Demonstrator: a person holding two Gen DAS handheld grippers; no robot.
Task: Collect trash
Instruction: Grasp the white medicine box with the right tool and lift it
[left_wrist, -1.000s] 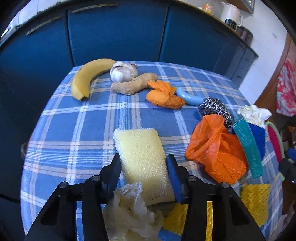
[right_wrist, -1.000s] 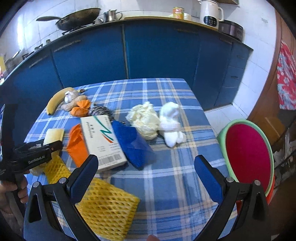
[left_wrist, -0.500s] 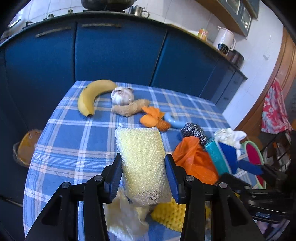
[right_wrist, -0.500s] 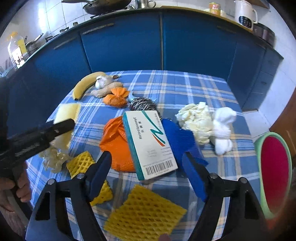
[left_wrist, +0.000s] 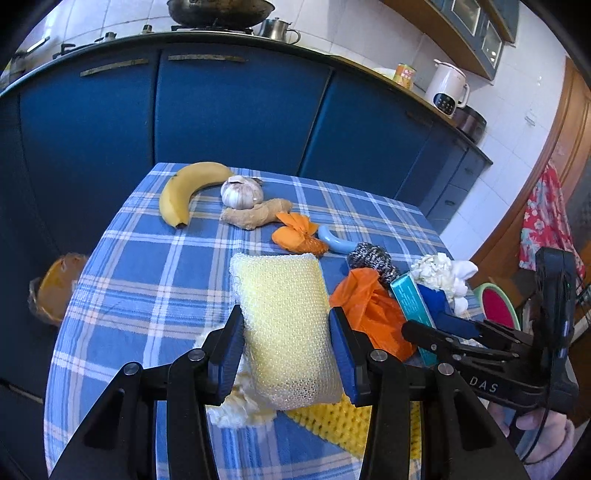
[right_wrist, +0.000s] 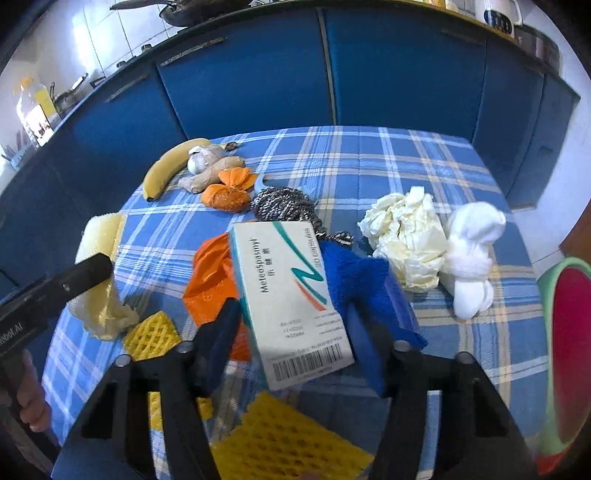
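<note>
Blue-and-white checked cloth covers the table (right_wrist: 424, 158), filling mid-frame in both views. Left gripper (left_wrist: 286, 343), bottom centre of its view, is clamped on the pale yellow mesh-covered sponge (left_wrist: 284, 321), held clear of the cloth. Right gripper (right_wrist: 291, 332), bottom centre of its own view, has just been closing; its jaws flank the white medicine box with teal stripe (right_wrist: 291, 291), contact unclear. Orange plastic bag (right_wrist: 210, 273) lies just left of the box. Crumpled cream paper (right_wrist: 406, 232) sits right of centre, touching a white wad (right_wrist: 472, 258).
</note>
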